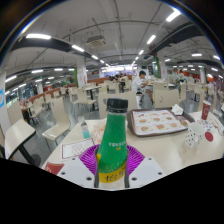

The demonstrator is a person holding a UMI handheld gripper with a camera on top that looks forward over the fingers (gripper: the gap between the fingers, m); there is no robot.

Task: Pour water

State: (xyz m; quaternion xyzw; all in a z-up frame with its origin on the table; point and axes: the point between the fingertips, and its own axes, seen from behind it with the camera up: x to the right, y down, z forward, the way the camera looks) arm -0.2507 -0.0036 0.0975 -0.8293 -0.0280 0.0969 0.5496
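A green plastic bottle (pixel 113 140) with a dark green cap and a yellow band on its label stands upright between my fingers. My gripper (pixel 112 160) is shut on the bottle's body, and both purple pads (pixel 91 157) press against its sides. The bottle is held above a white table (pixel 160 150). Its base is hidden behind the gripper body.
A tray (pixel 158 122) with a patterned sheet lies on the table ahead to the right, with a red cup (pixel 207 109) and a small card stand (pixel 191 137) near it. A paper sheet (pixel 76 149) lies to the left. Chairs, tables and a person (pixel 142 84) fill the hall beyond.
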